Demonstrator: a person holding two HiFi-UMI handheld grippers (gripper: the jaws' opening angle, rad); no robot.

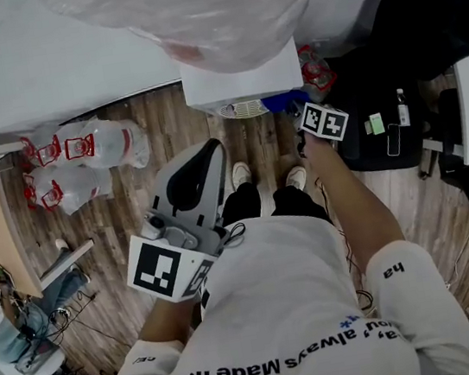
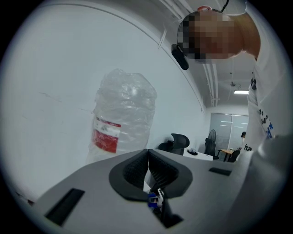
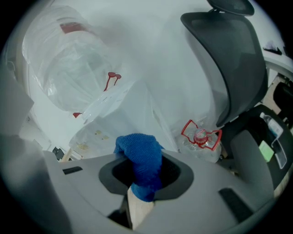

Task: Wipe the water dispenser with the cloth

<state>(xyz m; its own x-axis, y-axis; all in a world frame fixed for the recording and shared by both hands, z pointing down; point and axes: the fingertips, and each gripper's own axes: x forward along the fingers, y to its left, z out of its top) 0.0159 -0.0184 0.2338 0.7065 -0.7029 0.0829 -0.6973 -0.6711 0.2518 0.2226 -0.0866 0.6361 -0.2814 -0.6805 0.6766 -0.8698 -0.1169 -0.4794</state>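
Holding the left hand-held gripper [image 1: 201, 165] close to the chest, nearest of all, with both jaws pressed together and nothing between them. Probably parking it out of the way, since wiping is needing only one cloth. Pointing it upward, toward the plastic-wrapped bottle [image 2: 123, 119] sitting on top of the water dispenser [image 1: 240, 76].

Clamping the blue cloth [image 3: 139, 160] in the right hand-held gripper [image 3: 144, 178], with a soft bunch left sticking out past the tips, likely so that fabric and not hard plastic is meeting the surface. Holding this arm forward and low, aiming the cloth at the front of the dispenser under the white body. Not being able to tell whether cloth and dispenser are touching or only near.

Standing directly before the dispenser on the wooden floor [image 1: 263, 143], feet close to its base, seemingly for reaching the front without leaning. Leaving the spare water jugs [image 1: 81, 153] on the floor at the left, well apart and playing no part.
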